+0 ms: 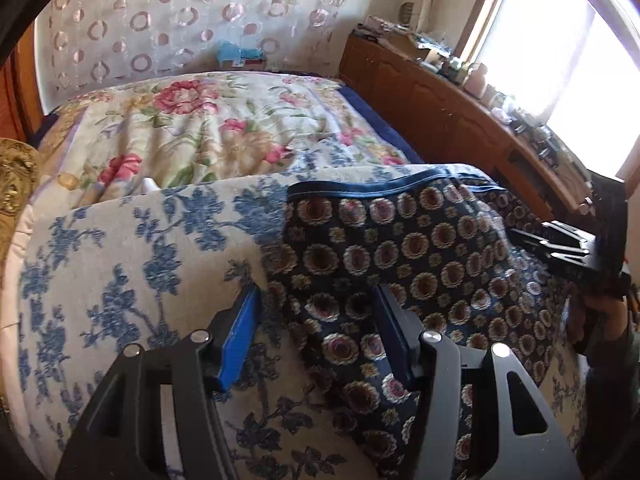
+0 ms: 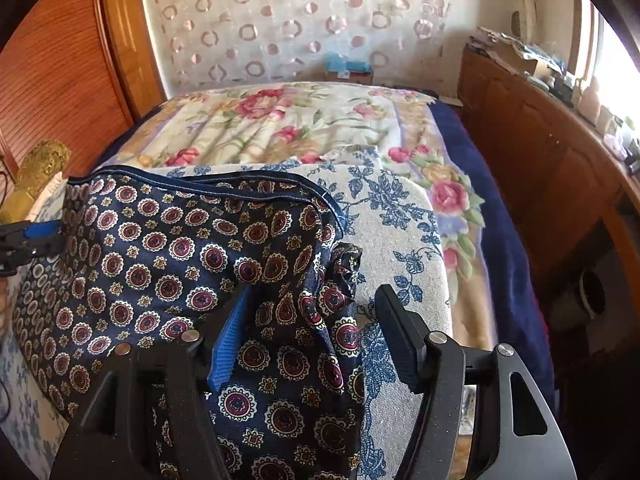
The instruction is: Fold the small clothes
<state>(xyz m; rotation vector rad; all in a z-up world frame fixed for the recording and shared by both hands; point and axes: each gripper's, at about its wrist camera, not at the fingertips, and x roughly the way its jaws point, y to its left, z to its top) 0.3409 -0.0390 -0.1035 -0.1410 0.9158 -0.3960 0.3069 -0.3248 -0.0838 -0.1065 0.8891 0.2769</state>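
The left claw (image 1: 316, 332) hangs with jaws apart over the left edge of the dark patterned garment (image 1: 400, 248), gripping nothing. The right claw (image 2: 316, 336), also spread, straddles the garment's rumpled right edge. The garment lies flat on a blue-flowered cushion (image 2: 400, 216) on the bed (image 2: 304, 120).

Medallion-print garment (image 2: 172, 256) between parted fingers (image 2: 230, 340)

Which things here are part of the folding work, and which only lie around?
Part of the job:
- navy medallion-print garment
- left tongs, open
- right tongs, open
- blue-flowered pad under the garment

Only lying about:
- rose-print bedspread
- clutter on the wooden cabinet
- gold cushion
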